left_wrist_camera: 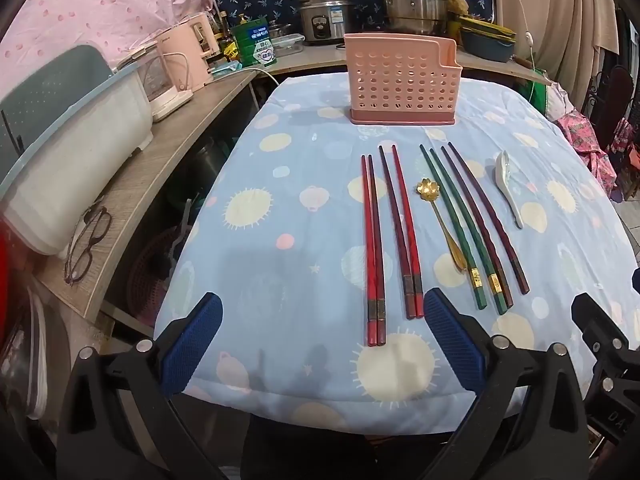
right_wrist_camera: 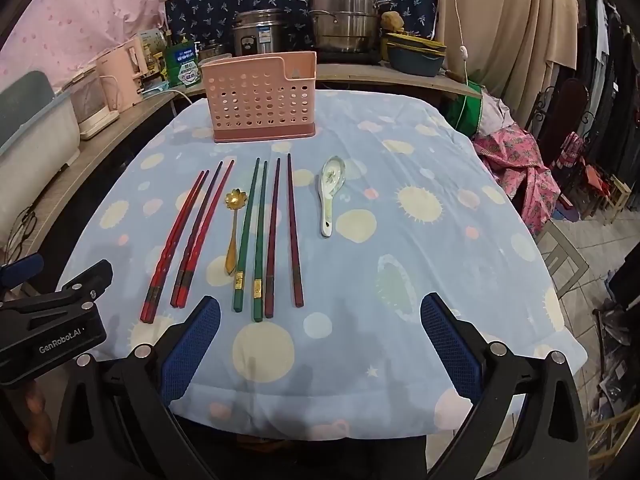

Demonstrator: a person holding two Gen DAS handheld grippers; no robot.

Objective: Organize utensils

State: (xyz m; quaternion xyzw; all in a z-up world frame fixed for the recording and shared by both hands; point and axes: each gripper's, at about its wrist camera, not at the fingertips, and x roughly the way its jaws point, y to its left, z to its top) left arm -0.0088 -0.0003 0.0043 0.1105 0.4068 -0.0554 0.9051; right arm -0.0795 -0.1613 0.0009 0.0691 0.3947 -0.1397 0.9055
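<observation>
A pink perforated utensil holder (left_wrist_camera: 401,80) (right_wrist_camera: 262,99) stands upright at the far side of the table. In front of it lie two pairs of red chopsticks (left_wrist_camera: 374,248) (right_wrist_camera: 174,240), a gold flower spoon (left_wrist_camera: 440,224) (right_wrist_camera: 232,232), a green pair (left_wrist_camera: 460,228) (right_wrist_camera: 250,236), a dark red pair (left_wrist_camera: 486,216) (right_wrist_camera: 284,232) and a white ceramic spoon (left_wrist_camera: 509,188) (right_wrist_camera: 330,196). My left gripper (left_wrist_camera: 322,344) is open and empty above the near edge, close to the red chopsticks' ends. My right gripper (right_wrist_camera: 320,344) is open and empty, right of the chopsticks' ends.
The table has a blue cloth with moons and suns (left_wrist_camera: 288,208) (right_wrist_camera: 420,240). A wooden shelf on the left holds a plastic bin (left_wrist_camera: 68,160), glasses (left_wrist_camera: 86,244) and a pink appliance (left_wrist_camera: 188,56). Steel pots (right_wrist_camera: 344,16) stand behind the holder. Clothes (right_wrist_camera: 516,168) hang right.
</observation>
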